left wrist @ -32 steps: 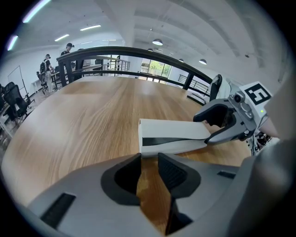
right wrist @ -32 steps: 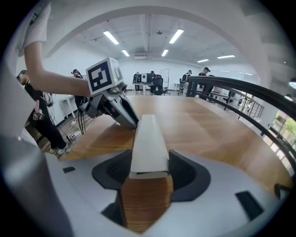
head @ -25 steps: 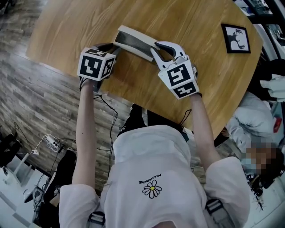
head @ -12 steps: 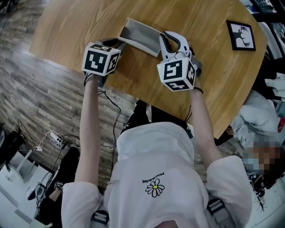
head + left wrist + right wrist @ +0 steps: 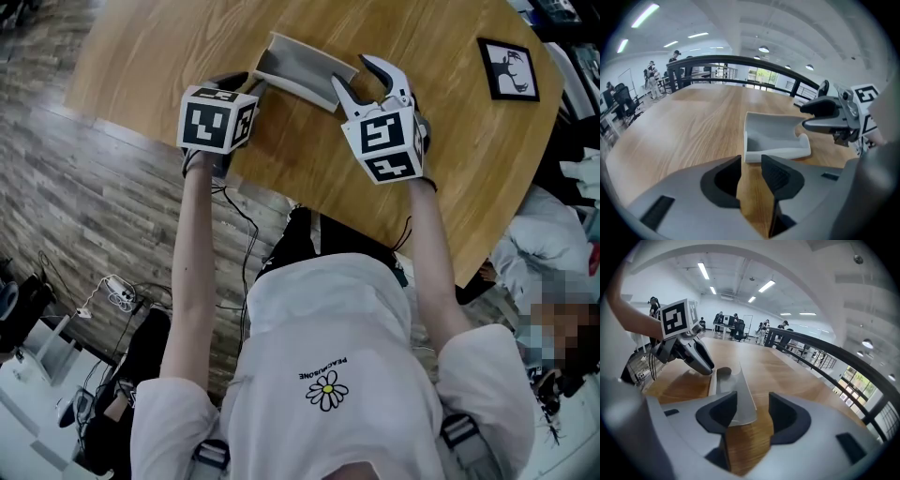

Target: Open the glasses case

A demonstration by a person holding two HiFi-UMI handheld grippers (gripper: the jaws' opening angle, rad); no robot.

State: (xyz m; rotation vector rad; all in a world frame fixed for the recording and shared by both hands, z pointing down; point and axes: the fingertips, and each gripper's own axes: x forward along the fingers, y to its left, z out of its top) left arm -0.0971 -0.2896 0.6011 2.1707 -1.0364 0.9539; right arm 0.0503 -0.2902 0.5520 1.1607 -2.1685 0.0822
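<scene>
The glasses case [image 5: 298, 67] lies open on the wooden table [image 5: 441, 178], a short way in from the edge nearest the person and between the 2 grippers; its pale grey inside faces up like a shallow trough, and its lid [image 5: 740, 390] stands raised along the far side.

The left gripper [image 5: 751, 161] points down at the case's left end; its 2 jaws stand apart with a narrow gap, having just been opening, and only bare wood shows between them; the case's end sits just beyond the tips, and whether they touch it cannot be told.

The right gripper [image 5: 752, 401] is at the case's right end, its jaws wide apart after just opening; the end of the lid reaches in between them, close by the pad on the left of the right gripper view and clear of the other pad, so nothing is pinched.

Each gripper carries 1 marker cube [image 5: 217, 120] with black and white squares above the hand; a framed picture [image 5: 509, 67] lies near the table's right edge, well apart from the case and from both grippers; the person wears a white top [image 5: 328, 375] with a daisy on it; cables [image 5: 112, 300] trail over the plank floor [image 5: 84, 187] off the table's left edge.
</scene>
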